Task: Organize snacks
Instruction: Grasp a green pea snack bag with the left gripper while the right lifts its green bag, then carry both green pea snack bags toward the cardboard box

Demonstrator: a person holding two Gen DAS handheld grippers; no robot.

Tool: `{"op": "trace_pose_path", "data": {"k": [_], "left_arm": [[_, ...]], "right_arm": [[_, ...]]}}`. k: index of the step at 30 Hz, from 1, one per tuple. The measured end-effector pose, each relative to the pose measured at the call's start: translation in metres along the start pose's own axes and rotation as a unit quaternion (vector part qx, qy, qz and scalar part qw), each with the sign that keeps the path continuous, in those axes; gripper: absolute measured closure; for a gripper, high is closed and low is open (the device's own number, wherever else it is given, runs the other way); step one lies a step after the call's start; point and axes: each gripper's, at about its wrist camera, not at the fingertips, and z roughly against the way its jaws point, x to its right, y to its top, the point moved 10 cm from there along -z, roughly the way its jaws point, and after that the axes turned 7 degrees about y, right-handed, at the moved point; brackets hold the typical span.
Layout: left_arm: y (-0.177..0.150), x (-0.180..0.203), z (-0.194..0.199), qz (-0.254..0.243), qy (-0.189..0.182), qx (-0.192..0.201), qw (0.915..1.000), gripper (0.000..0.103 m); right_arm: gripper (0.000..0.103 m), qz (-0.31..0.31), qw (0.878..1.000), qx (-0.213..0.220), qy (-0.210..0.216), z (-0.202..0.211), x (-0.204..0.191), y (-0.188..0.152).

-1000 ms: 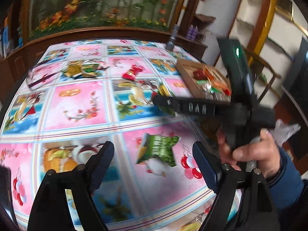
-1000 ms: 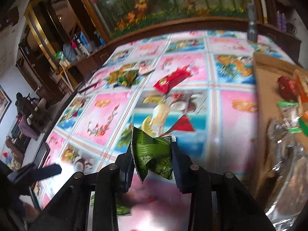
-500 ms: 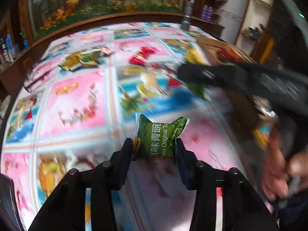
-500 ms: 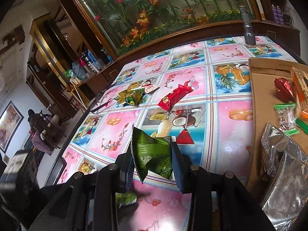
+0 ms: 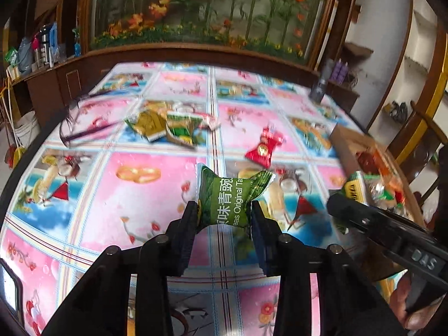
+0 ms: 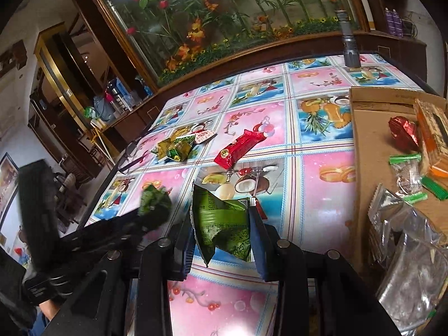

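While angled down over the patterned tablecloth (image 5: 134,196), left gripper (image 5: 224,219) clamped on a green pea packet (image 5: 228,200) lifted clear of the cloth, jaws just narrowed from wide onto that packet, which a second ago lay loose on the cloth between open fingers. Right gripper (image 6: 221,229) likewise tilted downward, pinching a second green packet (image 6: 221,224) as before, near the cardboard tray (image 6: 372,145) of snacks at right. Red packet (image 6: 239,148) and olive-green packets (image 6: 175,147) unmoved on the cloth farther off.
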Motion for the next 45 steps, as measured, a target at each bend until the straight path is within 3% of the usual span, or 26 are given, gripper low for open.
{"op": "trace_pose_path", "data": {"k": [9,17,45], "left_arm": [[0.012,-0.018,0.001,0.036,-0.001,0.009,0.9993,0.067],[0.01,-0.015,0.003,0.029,0.003,0.013,0.9995,0.067],[0.011,-0.017,0.007,0.018,0.019,0.023,0.9994,0.067]], "right_arm": [[0.065,0.009,0.999,0.035,-0.014,-0.01,-0.017,0.056],[0.065,-0.013,1.0,0.004,0.007,-0.025,-0.002,0.035],[0.065,0.011,1.0,0.01,0.006,-0.02,-0.016,0.028]]}}
